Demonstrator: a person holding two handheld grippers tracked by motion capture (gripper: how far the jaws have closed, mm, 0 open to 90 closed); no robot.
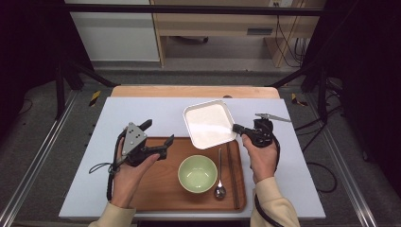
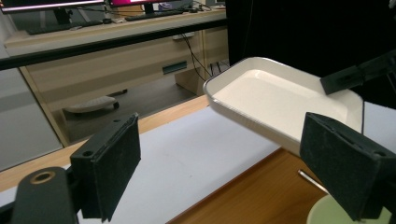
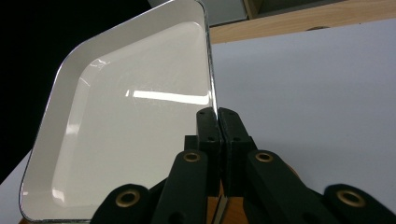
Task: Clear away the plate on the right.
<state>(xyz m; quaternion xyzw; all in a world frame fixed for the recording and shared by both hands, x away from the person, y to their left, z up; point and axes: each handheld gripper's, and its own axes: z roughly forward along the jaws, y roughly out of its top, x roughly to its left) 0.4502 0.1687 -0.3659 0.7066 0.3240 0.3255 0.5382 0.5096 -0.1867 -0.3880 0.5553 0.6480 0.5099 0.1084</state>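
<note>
Pinching the white tray's (image 1: 209, 124) rim, your right gripper (image 1: 238, 128) holds it tilted; your left gripper (image 1: 160, 136) gapes over the wooden board (image 1: 161, 189).

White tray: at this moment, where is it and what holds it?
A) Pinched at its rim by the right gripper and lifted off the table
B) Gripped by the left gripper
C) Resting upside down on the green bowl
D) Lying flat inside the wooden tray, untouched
A: the right gripper has its jaws shut on the rim of the white tray, which hangs tilted above the table in the left gripper view, while the left gripper is open and apart from it.
</note>
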